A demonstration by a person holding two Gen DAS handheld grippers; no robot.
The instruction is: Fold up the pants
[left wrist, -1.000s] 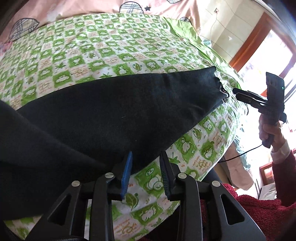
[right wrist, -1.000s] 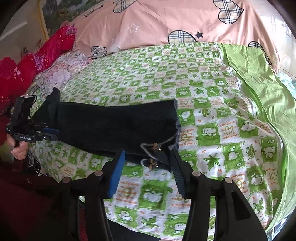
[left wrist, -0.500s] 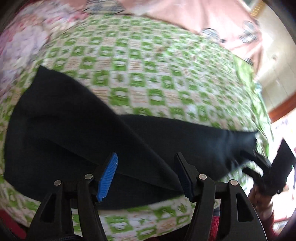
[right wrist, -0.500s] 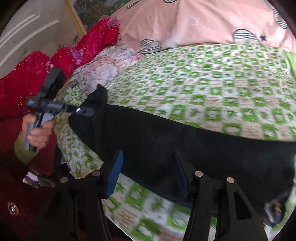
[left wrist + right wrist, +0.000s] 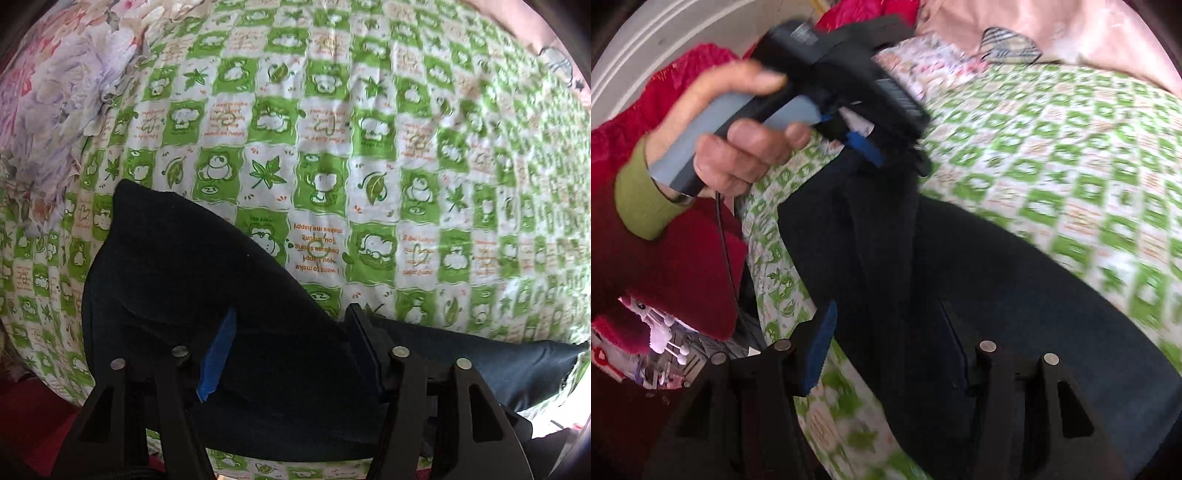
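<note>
The black pants (image 5: 192,280) lie along the near edge of the bed on the green checked sheet (image 5: 369,147). My left gripper (image 5: 291,350) is open with its jaws wide apart over the pants' upper end. In the right wrist view the pants (image 5: 997,273) stretch from the left edge to the lower right. My right gripper (image 5: 890,354) is open above the pants, nothing between its fingers. The left gripper also shows in the right wrist view (image 5: 897,155), held by a hand (image 5: 738,147) right over the raised end of the pants.
A floral quilt (image 5: 48,103) lies at the bed's left side. A pink quilt with checked hearts (image 5: 1052,33) covers the far end of the bed. The person's red sleeve (image 5: 665,258) is at the left by the bed edge.
Both grippers have swung left along the pants. The right gripper has come close to the left gripper. The left gripper has moved over the pants' upper end.
</note>
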